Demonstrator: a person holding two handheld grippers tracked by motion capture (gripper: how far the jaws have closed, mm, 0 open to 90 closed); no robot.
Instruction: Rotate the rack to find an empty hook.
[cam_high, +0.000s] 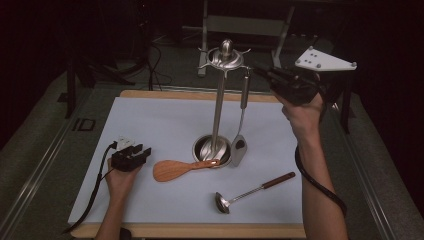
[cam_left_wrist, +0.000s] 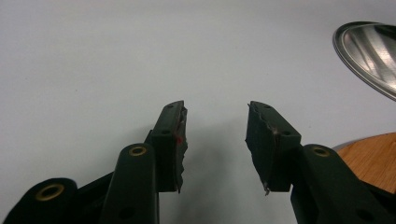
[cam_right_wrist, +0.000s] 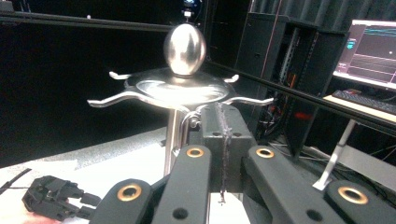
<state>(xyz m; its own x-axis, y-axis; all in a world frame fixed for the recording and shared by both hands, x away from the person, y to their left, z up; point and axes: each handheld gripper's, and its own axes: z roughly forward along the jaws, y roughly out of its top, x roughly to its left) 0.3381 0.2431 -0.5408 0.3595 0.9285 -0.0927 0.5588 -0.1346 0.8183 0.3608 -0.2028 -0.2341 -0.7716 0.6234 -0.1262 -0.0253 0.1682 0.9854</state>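
My right gripper (cam_high: 267, 75) is up by the top of the utensil stand (cam_high: 220, 95), fingers pressed together right at the hook where the slotted spatula (cam_high: 241, 131) hangs; can't really tell if they're pinching its loop. My left gripper (cam_high: 134, 153) rests on the worktop (cam_high: 150, 125) left of the stand's base, fingers apart, empty. Wooden spatula (cam_high: 175, 169) leans on that base, and the ladle (cam_high: 250, 192) lies in front.
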